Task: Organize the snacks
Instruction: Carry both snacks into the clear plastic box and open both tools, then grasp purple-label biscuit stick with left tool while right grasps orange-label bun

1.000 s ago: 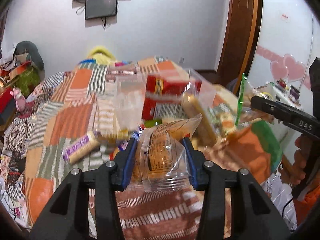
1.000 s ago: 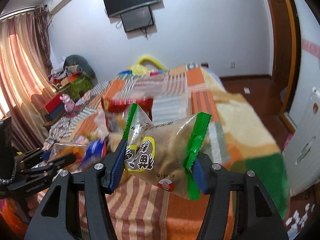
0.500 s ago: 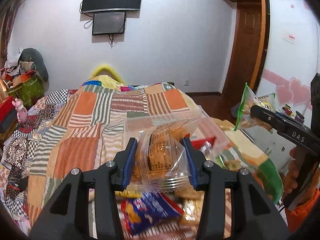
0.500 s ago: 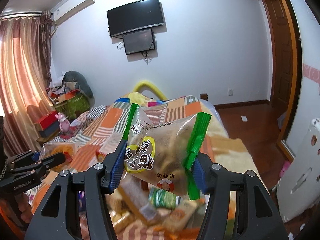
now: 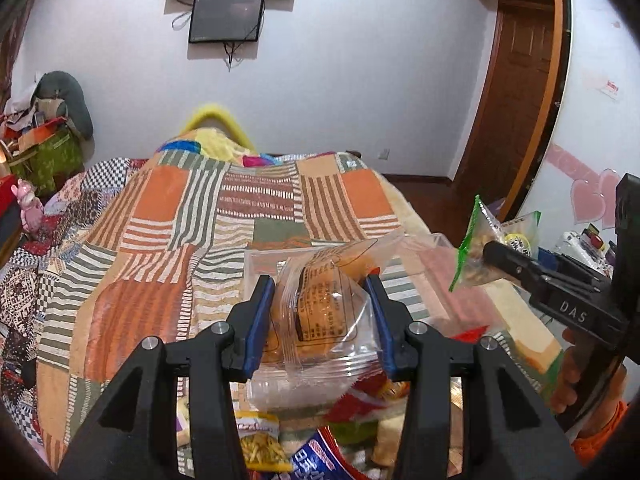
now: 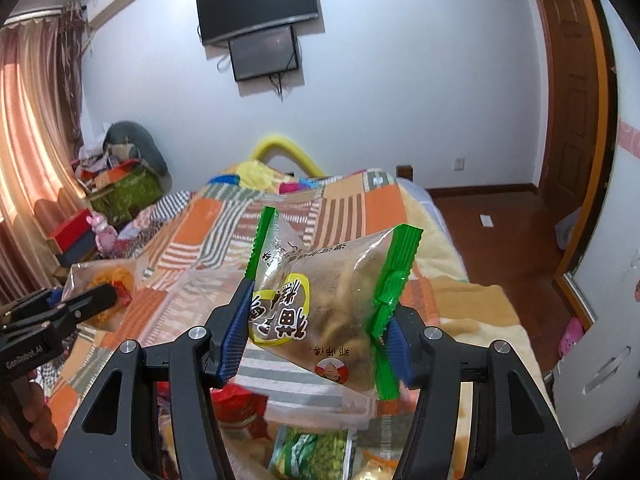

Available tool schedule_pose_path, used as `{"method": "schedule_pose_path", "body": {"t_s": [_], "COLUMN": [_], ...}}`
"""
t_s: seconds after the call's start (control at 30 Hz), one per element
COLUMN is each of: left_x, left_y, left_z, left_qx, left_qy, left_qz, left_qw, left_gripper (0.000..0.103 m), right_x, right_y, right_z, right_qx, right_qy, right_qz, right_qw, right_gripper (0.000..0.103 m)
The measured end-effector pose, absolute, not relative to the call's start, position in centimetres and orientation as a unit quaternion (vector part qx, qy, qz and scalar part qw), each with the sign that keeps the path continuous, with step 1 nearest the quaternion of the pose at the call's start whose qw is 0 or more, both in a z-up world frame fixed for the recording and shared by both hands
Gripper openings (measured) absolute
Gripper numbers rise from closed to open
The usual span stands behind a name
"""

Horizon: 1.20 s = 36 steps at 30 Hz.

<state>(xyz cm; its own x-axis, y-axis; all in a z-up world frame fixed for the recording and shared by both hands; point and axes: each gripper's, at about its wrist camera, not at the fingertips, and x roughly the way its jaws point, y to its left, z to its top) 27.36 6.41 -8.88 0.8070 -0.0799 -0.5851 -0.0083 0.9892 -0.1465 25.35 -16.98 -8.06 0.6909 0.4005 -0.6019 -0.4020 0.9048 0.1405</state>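
My left gripper [image 5: 322,320] is shut on a clear packet with an orange pastry [image 5: 320,312], held above a clear plastic box [image 5: 260,264] on the patchwork bed. My right gripper [image 6: 316,336] is shut on a green-edged snack bag [image 6: 332,304], held in the air over the bed. The right gripper and its bag also show at the right of the left wrist view [image 5: 476,256]. The left gripper with its packet shows at the left of the right wrist view [image 6: 100,292]. Loose snack packs [image 5: 260,444] lie below the grippers.
The patchwork quilt [image 5: 200,216] covers the bed ahead. A clear box rim [image 6: 320,416] and a green snack pack [image 6: 312,452] lie under the right gripper. Clutter and boxes [image 6: 120,188] stand at the left wall. A wooden door [image 6: 572,120] is at the right.
Both grippers have lifted and tilted up with their packets still held. The snack pile and the clear box have dropped lower in both views.
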Motion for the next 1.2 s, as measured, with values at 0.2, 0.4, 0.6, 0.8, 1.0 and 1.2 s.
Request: {"method": "schedule_pose_path", "body": {"t_s": [0.2, 0.4, 0.6, 0.8, 1.0, 1.2], "left_x": [29.5, 30.0, 29.3, 27.1, 24.4, 22.4], "left_y": [6.3, 5.8, 5.7, 7.2, 10.6, 15.1], "left_z": [-10.8, -11.5, -10.1, -8.4, -8.5, -11.4], "left_qx": [-0.07, -0.07, -0.067, -0.071, -0.053, -0.051], "left_qy": [0.339, 0.35, 0.342, 0.33, 0.339, 0.377], "left_qz": [-0.019, -0.021, -0.034, -0.033, -0.008, 0.022], "left_qw": [0.938, 0.934, 0.937, 0.941, 0.939, 0.925], "left_gripper": [0.046, 0.046, 0.046, 0.049, 0.056, 0.061], "right_x": [26.3, 26.5, 26.4, 25.4, 23.9, 22.6], "right_y": [-16.3, -16.1, -16.2, -16.9, -18.2, -20.0], "right_z": [-9.2, -9.5, -8.2, -6.4, -5.2, -5.4], "right_qx": [-0.016, -0.034, -0.041, -0.044, -0.043, -0.029], "right_qy": [0.357, 0.37, 0.358, 0.339, 0.323, 0.326], "right_qz": [0.236, 0.243, 0.239, 0.234, 0.223, 0.205], "right_qw": [0.903, 0.896, 0.902, 0.91, 0.919, 0.922], "right_gripper": [0.055, 0.058, 0.059, 0.06, 0.064, 0.067]}}
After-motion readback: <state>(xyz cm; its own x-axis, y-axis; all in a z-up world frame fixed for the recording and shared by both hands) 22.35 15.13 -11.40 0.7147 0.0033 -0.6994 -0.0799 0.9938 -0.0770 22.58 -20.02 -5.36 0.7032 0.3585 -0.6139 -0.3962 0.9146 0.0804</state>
